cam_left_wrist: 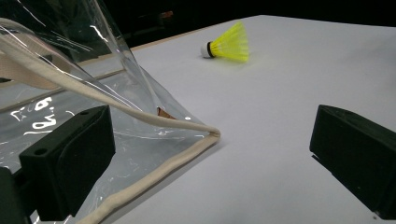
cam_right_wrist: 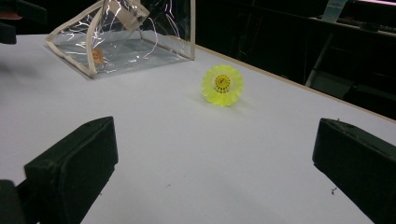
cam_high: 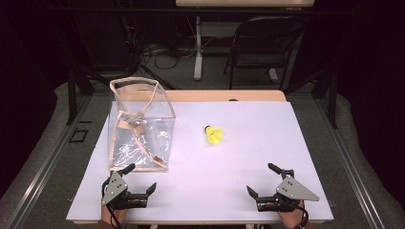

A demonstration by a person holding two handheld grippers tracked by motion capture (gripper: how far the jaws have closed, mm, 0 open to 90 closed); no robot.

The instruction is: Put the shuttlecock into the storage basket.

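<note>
High view gives us a white tabletop point(cam_high: 248, 157) with a yellow shuttlecock point(cam_high: 214, 135) lying on its side near the middle, a little toward the far edge. Its long axis runs roughly from far-left to near-right, the dark-banded white cork toward the far-left corner and the open skirt toward the near-right one. From the right gripper view we look straight into the skirt of the shuttlecock point(cam_right_wrist: 222, 85), so the cork is hidden behind it.

We see a clear plastic bag point(cam_high: 138, 125) with beige trim standing on the left half of the tabletop, its mouth open upward; what lies inside is hard to make out through the glare.

At the near-left corner the left gripper point(cam_high: 142, 179) sits with its jaws spread wide and nothing between them; one jaw tip lies just beside the bag's near edge, and whether it touches we cannot tell. At the near-right corner the right gripper point(cam_high: 261, 179) also has its jaws wide apart, gripping nothing, well apart from the shuttlecock.
</note>
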